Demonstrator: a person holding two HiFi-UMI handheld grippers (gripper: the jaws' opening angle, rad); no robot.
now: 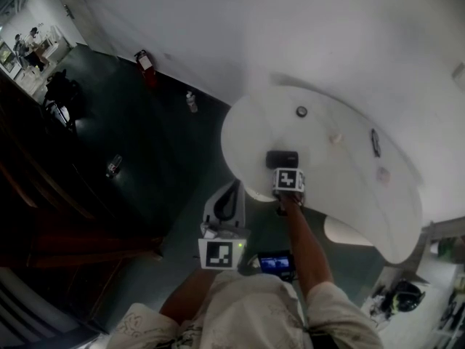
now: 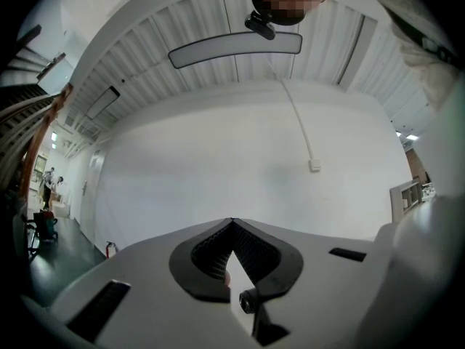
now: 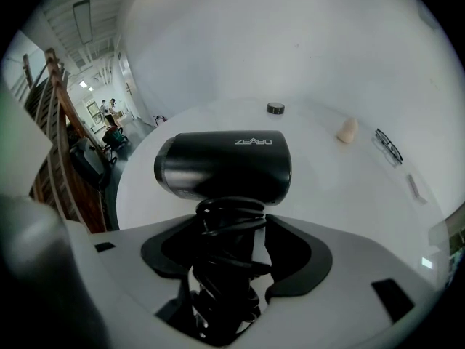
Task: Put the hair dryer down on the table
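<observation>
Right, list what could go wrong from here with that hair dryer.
1. The cord coiled round the handle of the hair dryer sits between the tongs of the right gripper. Pulling the gripper away could snag a loop and drag the dryer along.
2. In the head view the dryer is close to the near edge of the table, so a tug or a roll of its round barrel might send it off.

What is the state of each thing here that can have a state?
left tongs: shut, empty.
right tongs: open, a handle between them.
hair dryer: appears to rest on the table, barrel crosswise.
cord: wound around the handle.
glasses: lying flat on the table.
</observation>
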